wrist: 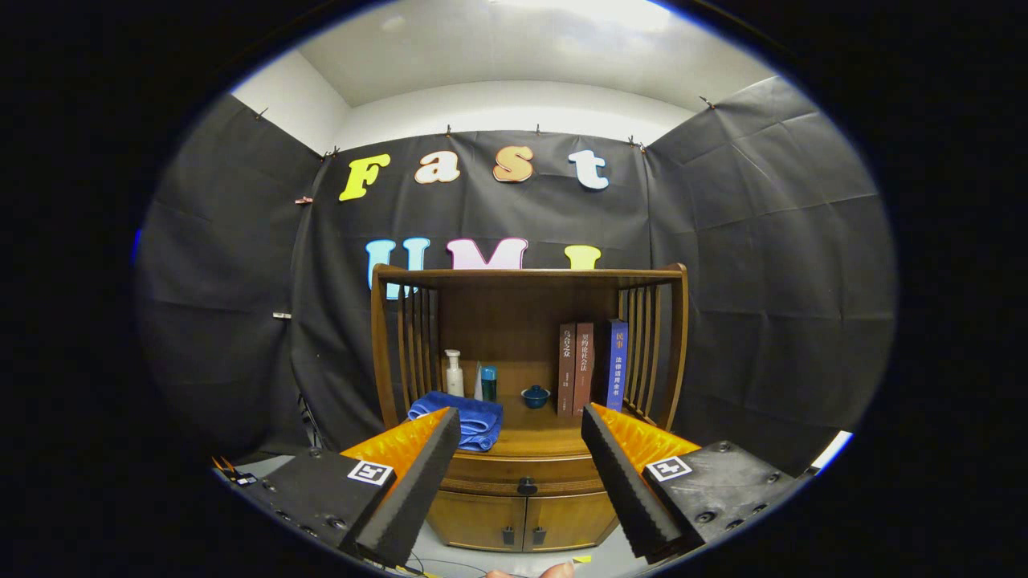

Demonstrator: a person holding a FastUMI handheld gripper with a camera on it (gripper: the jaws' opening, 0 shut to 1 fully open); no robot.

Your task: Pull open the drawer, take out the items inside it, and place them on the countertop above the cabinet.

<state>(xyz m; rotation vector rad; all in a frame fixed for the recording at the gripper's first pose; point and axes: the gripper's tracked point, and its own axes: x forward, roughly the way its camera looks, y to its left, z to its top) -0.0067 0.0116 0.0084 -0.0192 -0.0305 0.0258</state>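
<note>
From the gripper view, the gripper (520, 474) hangs with fingers spread wide, holding nothing, with open air before the wooden cabinet (526, 514). The closed drawer (526, 474) lies crosswise beyond the fingers, its knob (527, 486) facing them. On the countertop (546, 440) above: a blue towel (474, 419), bottles (455, 373), a small bowl (536, 395), upright books (590, 365).

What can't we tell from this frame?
- Drawer contents: gripper view, drawer front is closed, so the items are hidden.
- Blue towel: near end covered by a finger of the open claw.
- Cabinet lower corners: hidden behind both fingers.
- Small bowl: too small to tell contents.
</note>
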